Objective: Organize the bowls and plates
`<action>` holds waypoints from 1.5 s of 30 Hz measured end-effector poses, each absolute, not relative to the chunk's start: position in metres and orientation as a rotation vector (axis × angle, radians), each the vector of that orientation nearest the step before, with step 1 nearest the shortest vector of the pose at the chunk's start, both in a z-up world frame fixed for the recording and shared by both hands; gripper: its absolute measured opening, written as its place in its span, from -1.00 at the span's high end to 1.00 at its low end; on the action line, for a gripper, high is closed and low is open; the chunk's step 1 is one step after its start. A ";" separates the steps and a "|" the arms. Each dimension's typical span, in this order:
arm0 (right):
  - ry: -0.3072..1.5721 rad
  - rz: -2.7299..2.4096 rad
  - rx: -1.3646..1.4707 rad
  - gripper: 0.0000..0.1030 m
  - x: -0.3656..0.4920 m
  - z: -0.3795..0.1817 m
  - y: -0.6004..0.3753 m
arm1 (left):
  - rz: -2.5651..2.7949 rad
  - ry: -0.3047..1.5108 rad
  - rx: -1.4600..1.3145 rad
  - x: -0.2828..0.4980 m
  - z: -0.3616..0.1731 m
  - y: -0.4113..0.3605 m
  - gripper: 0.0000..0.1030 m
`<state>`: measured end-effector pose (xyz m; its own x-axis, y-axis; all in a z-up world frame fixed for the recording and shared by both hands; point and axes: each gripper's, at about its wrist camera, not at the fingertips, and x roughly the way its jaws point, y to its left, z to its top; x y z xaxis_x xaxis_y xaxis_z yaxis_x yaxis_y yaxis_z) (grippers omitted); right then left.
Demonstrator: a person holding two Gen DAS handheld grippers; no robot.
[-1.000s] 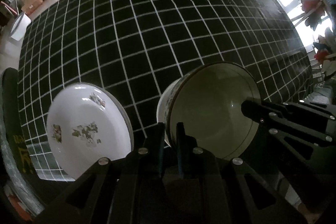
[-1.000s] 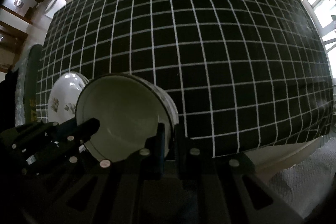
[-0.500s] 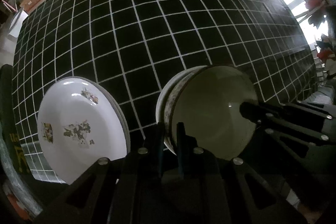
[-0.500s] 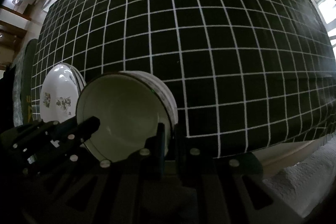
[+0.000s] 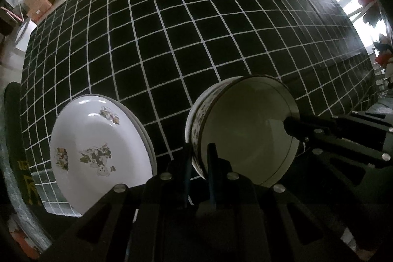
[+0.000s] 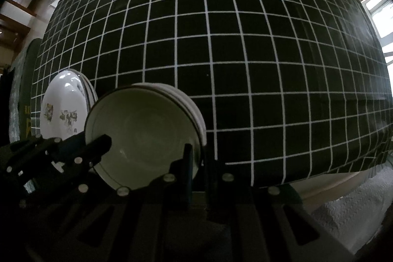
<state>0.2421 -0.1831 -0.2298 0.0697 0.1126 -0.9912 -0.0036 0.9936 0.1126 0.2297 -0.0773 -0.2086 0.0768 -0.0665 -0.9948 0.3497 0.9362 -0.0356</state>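
A table under a black cloth [image 5: 196, 36] ruled with a white grid carries everything. On it, left of the left tongs [image 5: 198, 158], sits a stack of white flowered plates [image 5: 98, 154]. Between the two tongs is a stack of bowls [image 6: 147, 129] (whether the top bowl has settled cannot be told), near the table's front edge.

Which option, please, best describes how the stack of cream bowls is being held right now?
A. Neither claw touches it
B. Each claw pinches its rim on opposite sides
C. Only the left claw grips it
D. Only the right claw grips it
B: the left claw is shut on one side of the rim of the stack of cream bowls, and the right claw is shut on the opposite side.
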 end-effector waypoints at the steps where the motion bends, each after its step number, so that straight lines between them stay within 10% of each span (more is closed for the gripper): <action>1: 1.498 0.090 0.096 0.78 0.242 -0.230 -0.184 | -0.318 1.457 0.247 0.229 -0.208 -0.078 0.80; 17: 1.408 0.147 0.215 0.70 0.235 -0.207 -0.215 | -0.412 1.376 0.078 0.217 -0.175 -0.051 0.10; 27: 1.379 0.205 0.284 -0.40 0.236 -0.215 -0.215 | -0.420 1.399 0.027 0.218 -0.197 -0.035 -0.04; 45: 1.481 0.250 0.446 -0.39 0.254 -0.274 -0.216 | -0.463 1.482 0.004 0.231 -0.265 -0.053 -0.04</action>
<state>0.2543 -0.2161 -0.2736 0.0845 0.4276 -0.9000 0.1080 0.8940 0.4349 0.2313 -0.0528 -0.2655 0.0178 -0.2960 -0.9550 0.3007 0.9125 -0.2773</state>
